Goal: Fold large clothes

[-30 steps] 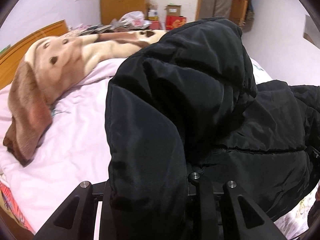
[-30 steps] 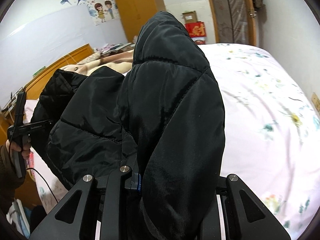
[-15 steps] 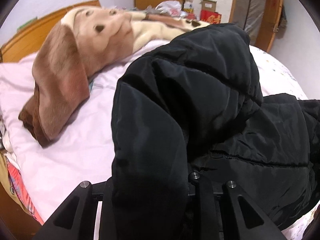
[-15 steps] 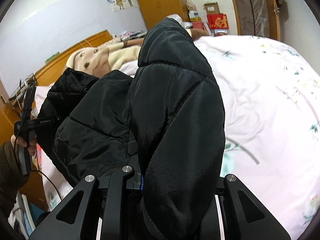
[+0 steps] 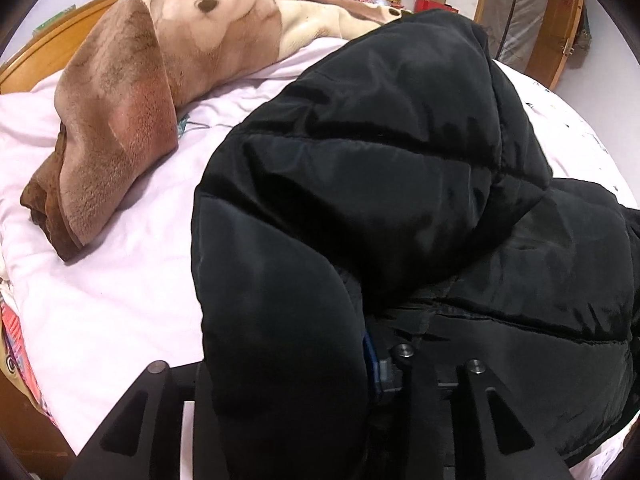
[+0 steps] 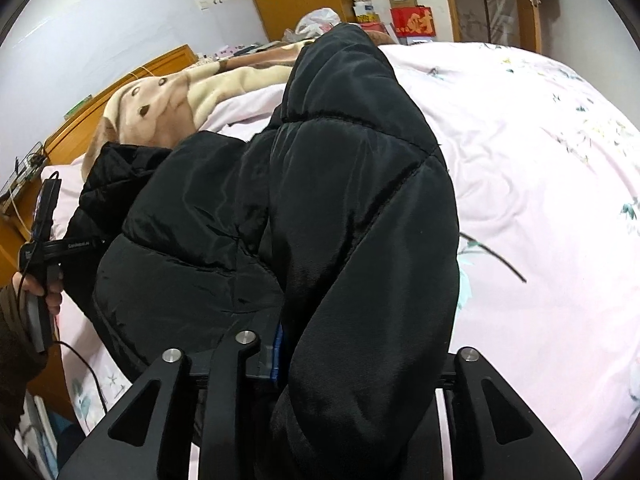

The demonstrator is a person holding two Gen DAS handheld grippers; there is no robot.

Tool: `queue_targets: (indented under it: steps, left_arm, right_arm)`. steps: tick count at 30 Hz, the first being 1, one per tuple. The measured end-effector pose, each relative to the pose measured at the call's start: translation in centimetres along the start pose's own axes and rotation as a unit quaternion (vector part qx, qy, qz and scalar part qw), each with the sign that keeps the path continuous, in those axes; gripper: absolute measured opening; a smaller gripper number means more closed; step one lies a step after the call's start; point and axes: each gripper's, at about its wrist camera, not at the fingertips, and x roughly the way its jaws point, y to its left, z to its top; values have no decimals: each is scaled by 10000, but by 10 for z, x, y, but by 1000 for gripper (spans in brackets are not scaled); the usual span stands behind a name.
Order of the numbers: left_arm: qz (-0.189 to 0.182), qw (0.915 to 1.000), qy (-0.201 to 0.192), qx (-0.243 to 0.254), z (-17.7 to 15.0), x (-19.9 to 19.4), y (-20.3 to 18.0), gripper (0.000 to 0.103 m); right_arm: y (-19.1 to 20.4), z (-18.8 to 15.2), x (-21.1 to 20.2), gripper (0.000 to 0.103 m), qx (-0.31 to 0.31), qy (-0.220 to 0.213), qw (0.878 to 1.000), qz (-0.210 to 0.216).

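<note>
A black puffer jacket [image 5: 400,168] lies bunched on the pink bed sheet [image 5: 120,292]. In the left wrist view a thick fold of it fills my left gripper [image 5: 304,360], whose jaws are opening with the padding still between them. In the right wrist view another fold, a sleeve-like roll [image 6: 360,208], fills my right gripper [image 6: 348,348], whose jaws are also opening around the fabric. The jacket hides one finger of each gripper. The left gripper's body [image 6: 44,248] shows at the jacket's far left edge, held by a hand [image 6: 44,288].
A brown and cream fleece blanket [image 5: 132,92] with a dog face lies along the wooden headboard [image 6: 120,92]. Flowered pink sheet [image 6: 540,160] spreads to the right of the jacket. Boxes and bags [image 6: 408,20] sit beyond the bed by a wardrobe.
Both grippers came down toward the bed with the jacket folds, so the jacket sits lower and flatter. The gap between each pair of fingers has widened a little.
</note>
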Motion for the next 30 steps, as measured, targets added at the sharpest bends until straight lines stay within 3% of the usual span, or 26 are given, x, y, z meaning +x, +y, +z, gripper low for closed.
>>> queue_targets:
  steps: [6,9,11,13,18,19,21,22,24,27,30]
  left_arm:
    - [-78,9998,22,-188,-11,0,-4,56]
    - [-265,9983,64,-509,-15,-6,12,61]
    - [-487,9965,-20,-678,-15,-17,17,61]
    - [-530,9958,-184,-731,-15,-31,20,62]
    - [-288,9930,-860,-752,-12,-78,9,62]
    - [-288,9904,-1086,-804,-12,-89,7,62]
    - [-475,9878,-1230,-830,6,-96,7,62]
    - [-558,9890,-1197,-673,8,-94,0,62]
    - [-503,9933,-1042,-45,16,-89,-34,62]
    - [-330,9967,-547,504,25,-38,-36,62]
    - [-229,9993,-176,241,32,14,-15,61]
  right_arm:
    - [34,13,13,45,-197,83,9990,-383]
    - [40,19,13,61,-168,138,9983,-535]
    - [42,24,7,66,-231,94,9972,-707]
    - [46,31,-4,74,-365,-9,9961,-809]
    - [59,52,-40,75,-635,-647,9810,-1713]
    - [56,54,-47,75,-605,-711,9804,-1736]
    - [64,60,-54,75,-585,-853,9871,-1225]
    - [71,63,-52,75,-600,-857,9906,-887]
    - [84,68,-35,75,-752,-678,9928,-641]
    - [84,71,1,75,-704,-249,9945,-741]
    - [62,76,39,74,-384,314,9939,-986]
